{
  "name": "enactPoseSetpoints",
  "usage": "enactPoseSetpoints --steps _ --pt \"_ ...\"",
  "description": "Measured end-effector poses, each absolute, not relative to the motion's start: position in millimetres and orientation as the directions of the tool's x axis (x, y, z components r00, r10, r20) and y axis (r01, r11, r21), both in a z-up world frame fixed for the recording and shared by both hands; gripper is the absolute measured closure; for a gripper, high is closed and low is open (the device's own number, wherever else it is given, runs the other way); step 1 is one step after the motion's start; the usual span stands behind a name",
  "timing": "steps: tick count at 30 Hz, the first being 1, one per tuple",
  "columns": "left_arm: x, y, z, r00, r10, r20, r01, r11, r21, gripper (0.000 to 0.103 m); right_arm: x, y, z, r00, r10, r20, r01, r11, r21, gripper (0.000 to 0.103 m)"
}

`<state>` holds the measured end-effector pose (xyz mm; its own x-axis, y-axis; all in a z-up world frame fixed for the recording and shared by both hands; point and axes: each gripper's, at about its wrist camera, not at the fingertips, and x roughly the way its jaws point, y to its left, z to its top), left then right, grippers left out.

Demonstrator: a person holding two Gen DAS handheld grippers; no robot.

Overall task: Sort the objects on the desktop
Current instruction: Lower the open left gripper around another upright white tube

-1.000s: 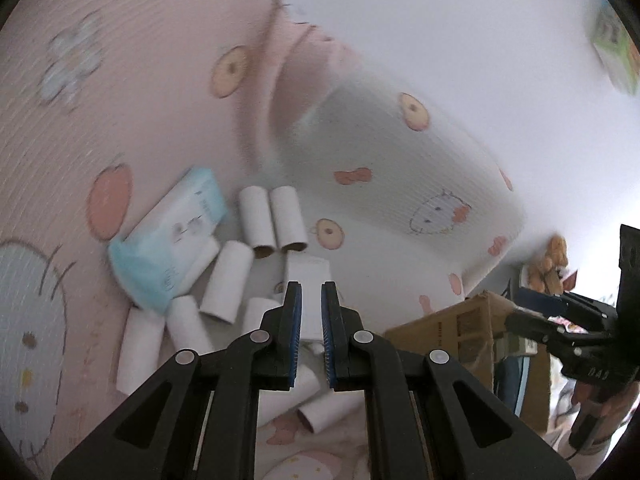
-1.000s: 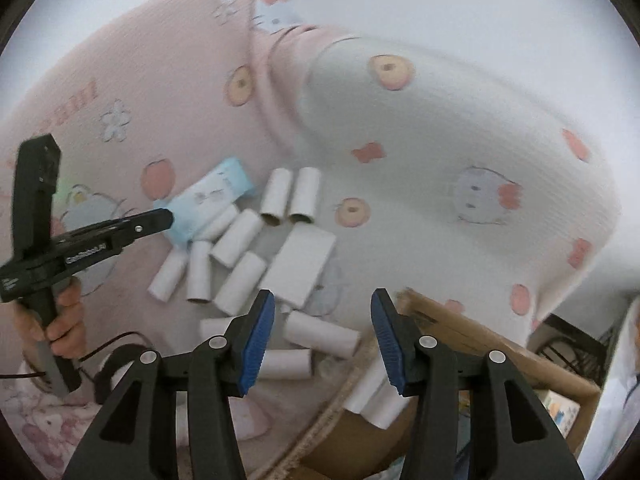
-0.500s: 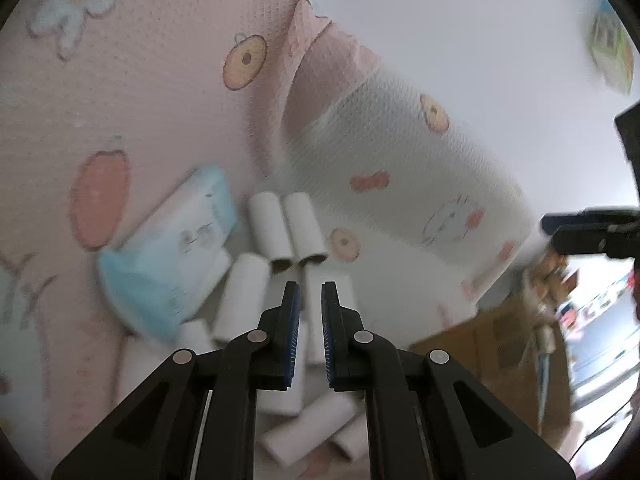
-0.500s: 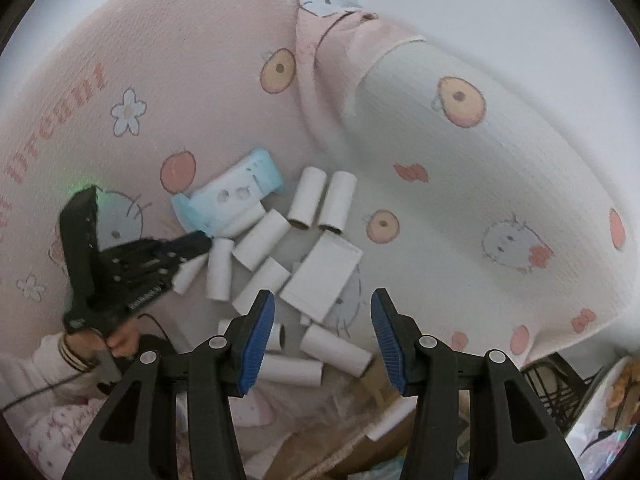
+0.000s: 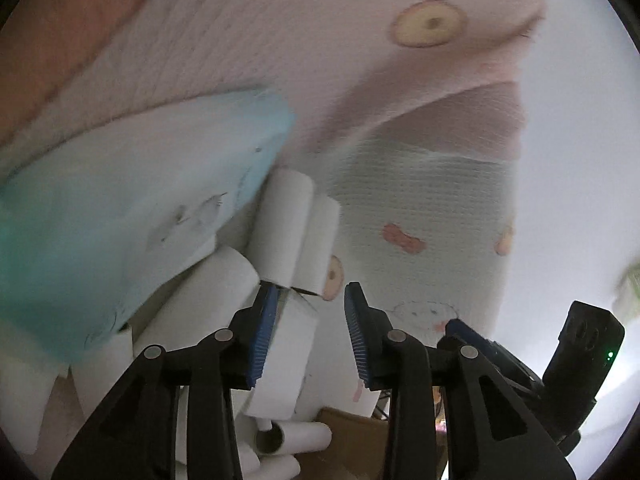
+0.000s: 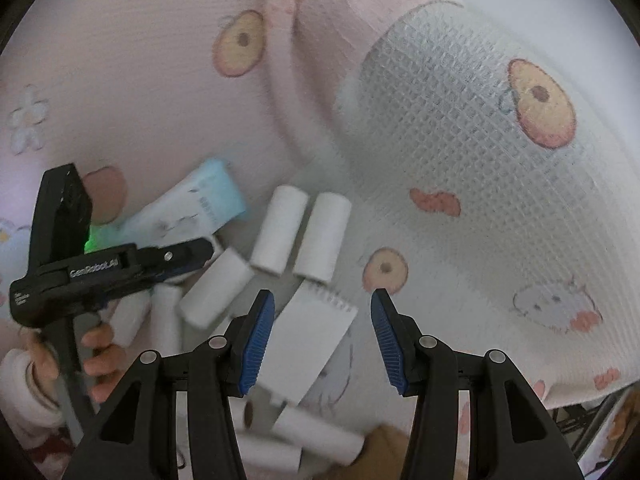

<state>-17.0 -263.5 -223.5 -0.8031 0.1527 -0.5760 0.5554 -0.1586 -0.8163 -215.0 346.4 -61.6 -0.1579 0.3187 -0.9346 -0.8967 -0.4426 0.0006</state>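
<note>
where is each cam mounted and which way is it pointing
Left wrist: sits on the left hand-held gripper, jaws opening, nothing clamped; looks low over the tissue pack and tubes; the right hand-held gripper shows at its right.
Right wrist: sits on the right hand-held gripper, open; looks steeply down at the white box; the left hand-held gripper and a hand show.
Shared: pack, tubes, box, blanket.

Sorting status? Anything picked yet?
Done: nothing visibly sorted. In hand: nothing; left claw is opening over the pile, empty, and right claw is open above the flat white box. Left: the white tubes, the blue tissue pack and the box, all on the blanket.
</note>
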Motion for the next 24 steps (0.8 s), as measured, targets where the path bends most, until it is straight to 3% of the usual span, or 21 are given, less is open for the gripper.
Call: enactPoseSetpoints --steps 5,7,14,21,24 --pt "-33.1 -264.4 -227.6 -0.752 0.161 -0.639 0.612 -0.189 -0.768 0.065 -213.0 368.5 -87.5 -0.163 0.299 -0.940 -0.912 -0.410 0.028 0.056" --pt "-44.3 -263.3 -222.4 -0.703 0.132 -0.699 0.653 -0.269 -0.708 0.065 -211.5 375.5 -100.4 -0.202 0.283 -0.938 -0.909 -0.412 0.071 0.056" --pt "-91.2 -250.0 -193.4 -0.655 0.098 -0.750 0.601 -0.534 -0.595 0.065 -207.4 389.1 -141.0 -0.200 0.266 -0.943 -0.917 -0.391 0.085 0.056" --pt "-123.3 -259.2 -201.7 -0.658 0.219 -0.721 0.581 -0.461 -0.671 0.067 -198.9 399.5 -152.9 -0.290 0.215 -0.932 -0.923 -0.319 0.214 0.056" --pt "-127.8 -257.5 -204.8 -0.625 0.244 -0.741 0.578 -0.493 -0.650 0.067 -195.0 401.9 -156.8 -0.296 0.203 -0.933 -0.925 -0.306 0.226 0.056"
